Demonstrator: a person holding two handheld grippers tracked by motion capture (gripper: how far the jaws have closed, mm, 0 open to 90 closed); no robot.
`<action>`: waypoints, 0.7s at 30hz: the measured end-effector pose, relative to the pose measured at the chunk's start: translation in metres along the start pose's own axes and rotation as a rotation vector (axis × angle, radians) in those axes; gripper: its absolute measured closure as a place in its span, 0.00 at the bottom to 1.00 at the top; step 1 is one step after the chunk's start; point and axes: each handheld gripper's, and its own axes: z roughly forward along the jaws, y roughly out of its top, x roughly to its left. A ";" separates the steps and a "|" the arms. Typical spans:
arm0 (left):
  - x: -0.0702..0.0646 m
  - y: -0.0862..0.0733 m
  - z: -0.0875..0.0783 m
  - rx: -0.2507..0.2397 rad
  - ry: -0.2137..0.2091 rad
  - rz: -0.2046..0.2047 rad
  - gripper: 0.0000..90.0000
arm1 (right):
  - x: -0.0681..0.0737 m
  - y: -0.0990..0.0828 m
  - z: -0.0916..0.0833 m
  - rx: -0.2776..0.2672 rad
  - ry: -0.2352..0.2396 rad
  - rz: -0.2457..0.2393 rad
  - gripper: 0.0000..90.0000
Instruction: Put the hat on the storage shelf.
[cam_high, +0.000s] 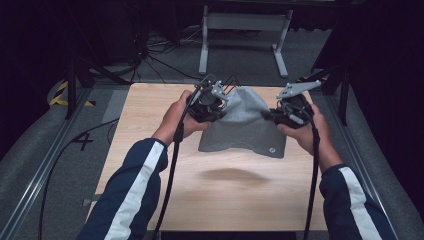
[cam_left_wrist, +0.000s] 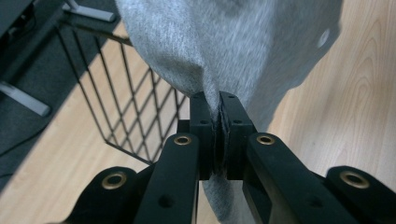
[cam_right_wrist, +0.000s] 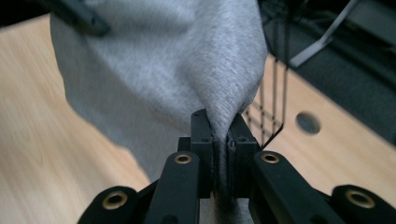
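Currently, status as observed from beside the table:

Item: grey cloth (cam_high: 243, 122), a soft knit garment piece with a small round mark near its lower corner.
Location: hangs between the two grippers, clear of the wooden table (cam_high: 150, 190), its shadow on the board below.
Left gripper (cam_left_wrist: 218, 109): jaws together, clamped on a pinch of the cloth's upper edge; fabric bunches between the pads.
Right gripper (cam_right_wrist: 219, 126): jaws likewise pressed on a fold of the opposite upper edge.
Handling: judged light, limp and non-fragile; it sags and drapes below the fingertips, and thin folds may slip.
Hold points: the two top corners, deep between the pads.
Surroundings: black wire basket (cam_left_wrist: 126, 107) stands just beyond the fingertips, behind the cloth.
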 end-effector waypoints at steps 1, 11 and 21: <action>0.004 0.006 -0.004 -0.013 0.010 -0.006 0.95 | -0.006 0.010 -0.006 -0.028 -0.011 0.007 0.94; 0.030 0.039 -0.027 -0.043 0.108 0.002 0.95 | -0.025 0.050 -0.017 -0.116 -0.074 0.003 0.94; 0.053 0.057 -0.043 -0.071 0.189 -0.020 0.96 | -0.036 0.078 -0.016 -0.184 -0.113 0.012 0.94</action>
